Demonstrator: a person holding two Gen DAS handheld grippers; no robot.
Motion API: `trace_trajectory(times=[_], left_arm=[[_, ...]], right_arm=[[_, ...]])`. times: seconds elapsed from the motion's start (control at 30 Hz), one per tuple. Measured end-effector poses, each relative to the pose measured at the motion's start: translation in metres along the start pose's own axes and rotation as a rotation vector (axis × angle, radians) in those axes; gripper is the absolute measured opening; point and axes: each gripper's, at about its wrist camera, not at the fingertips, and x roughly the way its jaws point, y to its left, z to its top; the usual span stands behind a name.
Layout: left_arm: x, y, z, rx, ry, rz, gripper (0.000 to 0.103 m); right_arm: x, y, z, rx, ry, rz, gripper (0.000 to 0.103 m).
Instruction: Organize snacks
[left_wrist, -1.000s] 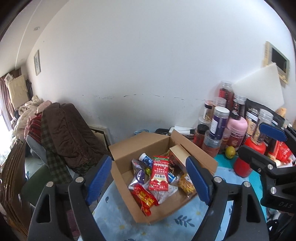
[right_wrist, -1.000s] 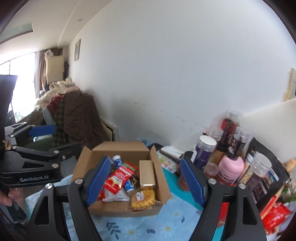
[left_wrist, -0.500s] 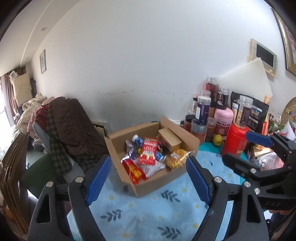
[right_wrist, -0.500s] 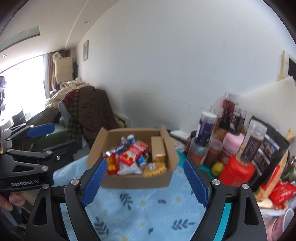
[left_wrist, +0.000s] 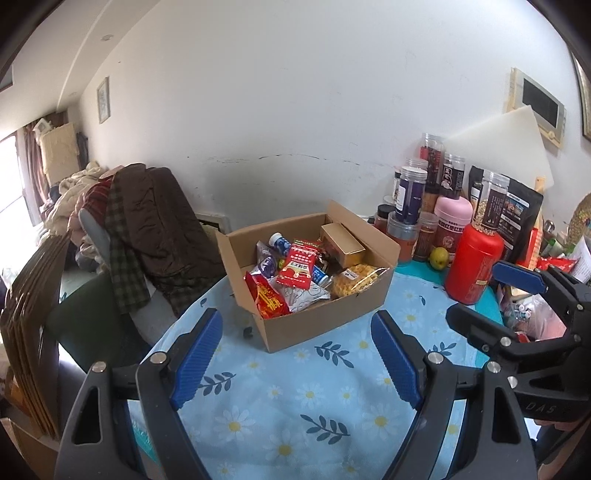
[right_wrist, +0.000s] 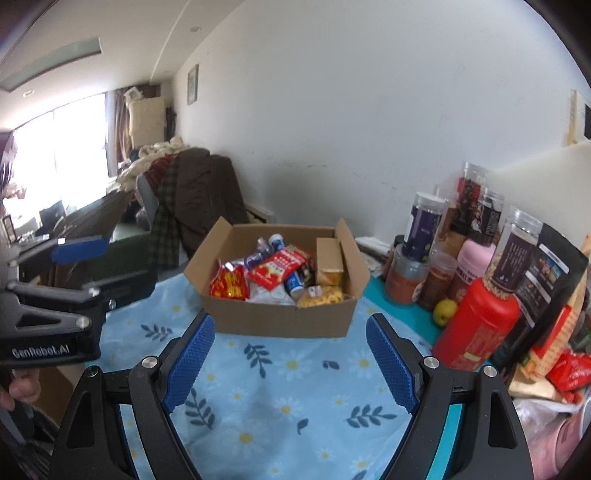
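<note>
Cardboard box (left_wrist: 325, 317) already holds the snacks (left_wrist: 295, 267); both hand-held grippers, left (left_wrist: 297, 354) and right (right_wrist: 290, 363), hover wide and empty before it. Approach slowly, choosing one packet.

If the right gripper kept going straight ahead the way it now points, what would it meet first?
Probably the near wall of the cardboard box of snacks; the open right gripper points at it over bare tablecloth, though depth is unclear.

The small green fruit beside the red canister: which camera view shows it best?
The right wrist view shows the green fruit best: nearer, with its whole outline clear beside the red canister. The left wrist view shows it smaller and farther off, before the jars.
</note>
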Motion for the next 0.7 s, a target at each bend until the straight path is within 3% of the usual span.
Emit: trace_trajectory(times=[0.7], left_arm=[[-0.008, 0.006, 0.005, -0.018, -0.016, -0.003, 0.083]], right_arm=[[-0.012, 0.005, 0.001, -0.007, -0.016, 0.026, 0.085]])
